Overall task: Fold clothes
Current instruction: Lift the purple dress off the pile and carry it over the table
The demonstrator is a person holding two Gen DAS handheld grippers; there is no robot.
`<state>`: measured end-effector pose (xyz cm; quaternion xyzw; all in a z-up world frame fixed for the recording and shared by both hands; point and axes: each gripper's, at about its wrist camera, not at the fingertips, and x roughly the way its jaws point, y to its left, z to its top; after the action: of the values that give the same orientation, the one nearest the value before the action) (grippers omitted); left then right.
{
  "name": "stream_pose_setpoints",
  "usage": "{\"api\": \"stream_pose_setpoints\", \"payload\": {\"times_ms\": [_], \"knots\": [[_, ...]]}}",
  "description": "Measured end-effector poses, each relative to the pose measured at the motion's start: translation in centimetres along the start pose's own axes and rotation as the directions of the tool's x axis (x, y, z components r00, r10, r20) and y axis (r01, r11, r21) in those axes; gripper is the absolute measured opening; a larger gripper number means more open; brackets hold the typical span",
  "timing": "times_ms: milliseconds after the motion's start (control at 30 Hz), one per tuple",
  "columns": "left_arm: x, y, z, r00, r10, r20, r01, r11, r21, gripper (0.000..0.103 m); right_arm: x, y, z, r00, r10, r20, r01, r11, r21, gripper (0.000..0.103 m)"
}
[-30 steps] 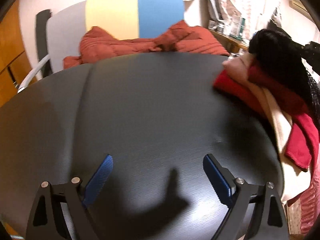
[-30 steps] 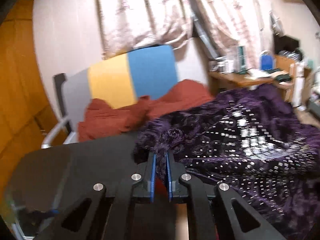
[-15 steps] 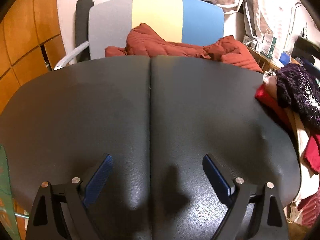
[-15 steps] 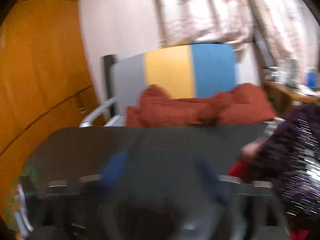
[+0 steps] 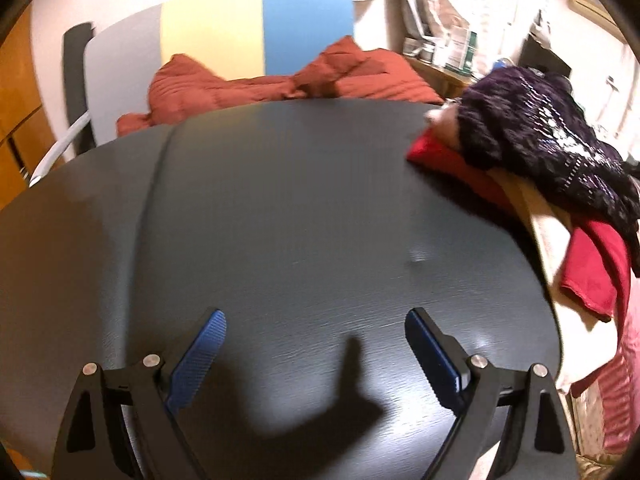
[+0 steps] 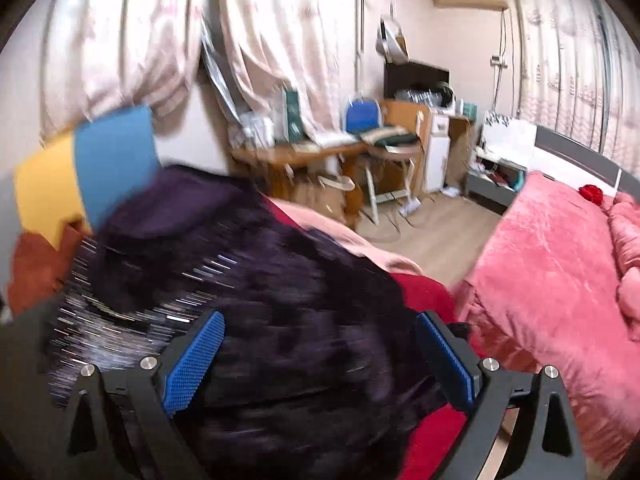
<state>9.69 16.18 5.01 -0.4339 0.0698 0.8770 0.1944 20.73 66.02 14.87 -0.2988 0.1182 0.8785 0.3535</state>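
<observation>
A dark purple sequined garment [image 5: 544, 148] lies on top of a pile of red [image 5: 592, 268] and cream clothes at the right edge of the dark table [image 5: 280, 220]. My left gripper [image 5: 316, 320] is open above bare table, well left of the pile. In the right wrist view the purple garment [image 6: 260, 300] fills the foreground, blurred. My right gripper [image 6: 320, 328] hovers over it with its jaws wide open, and its blue pads [image 6: 192, 364] are not pressing on the cloth. Red cloth [image 6: 424, 292] shows under the purple one.
A rust-red quilted jacket [image 5: 260, 80] lies on the grey, yellow and blue chair [image 5: 256, 28] behind the table. A pink bed [image 6: 552, 280] stands to the right, a cluttered wooden desk [image 6: 320, 152] and curtains beyond.
My right gripper let go of the purple garment, opened wide and swung right, now over the pile facing the bed. The left view swung left, then back towards the pile.
</observation>
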Motion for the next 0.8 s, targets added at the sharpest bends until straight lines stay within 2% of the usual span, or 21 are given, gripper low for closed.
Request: {"api": "stream_pose_setpoints", "payload": {"times_ms": [67,133,200,267,333,433,533,633,733,800], "knots": [[0.1,-0.5,0.2,1.000,0.000,-0.001,0.000,1.000,0.011,0.093,1.6,-0.7,-0.4,0.998,0.045,-0.039,-0.043,0.998,0.041,0.097],[0.2,-0.8,0.3,1.000,0.001,-0.005,-0.001,1.000,0.021,0.093,2.0,-1.1,-0.8,0.991,0.120,-0.051,-0.115,0.989,0.094,0.077],[0.4,-0.6,0.3,1.000,0.007,-0.015,-0.007,1.000,0.022,0.093,1.6,-0.6,-0.7,0.982,0.183,-0.048,-0.177,0.978,0.111,0.016],[0.3,-0.2,0.2,1.000,0.016,-0.018,-0.016,1.000,0.015,0.093,-0.1,1.5,-0.5,0.985,0.170,-0.010,-0.170,0.984,0.045,0.013],[0.2,0.5,0.1,1.000,0.015,-0.013,-0.015,1.000,-0.003,0.093,-2.4,4.5,-0.2,0.974,0.225,0.034,-0.224,0.974,-0.029,0.012],[-0.1,1.7,-0.2,1.000,0.016,-0.007,-0.017,0.999,-0.033,0.093,-6.4,9.6,0.5,0.931,0.357,0.073,-0.349,0.932,-0.097,0.010],[-0.5,2.9,-0.6,1.000,0.019,-0.003,-0.019,0.998,-0.060,0.093,-9.5,16.8,0.5,0.848,0.526,0.061,-0.513,0.845,-0.149,0.009],[-1.3,4.7,-1.1,0.999,0.034,0.008,-0.034,0.996,-0.088,0.093,-12.1,24.6,-0.8,0.730,0.683,0.004,-0.670,0.717,-0.190,0.009],[-2.3,7.4,-1.8,0.998,0.064,0.018,-0.061,0.989,-0.134,0.093,-14.0,32.4,-2.8,0.629,0.774,-0.077,-0.768,0.602,-0.218,0.009],[-3.0,9.5,-2.5,0.996,0.089,0.019,-0.084,0.981,-0.177,0.093,-14.7,37.3,-4.3,0.553,0.821,-0.143,-0.828,0.522,-0.205,0.009]]}}
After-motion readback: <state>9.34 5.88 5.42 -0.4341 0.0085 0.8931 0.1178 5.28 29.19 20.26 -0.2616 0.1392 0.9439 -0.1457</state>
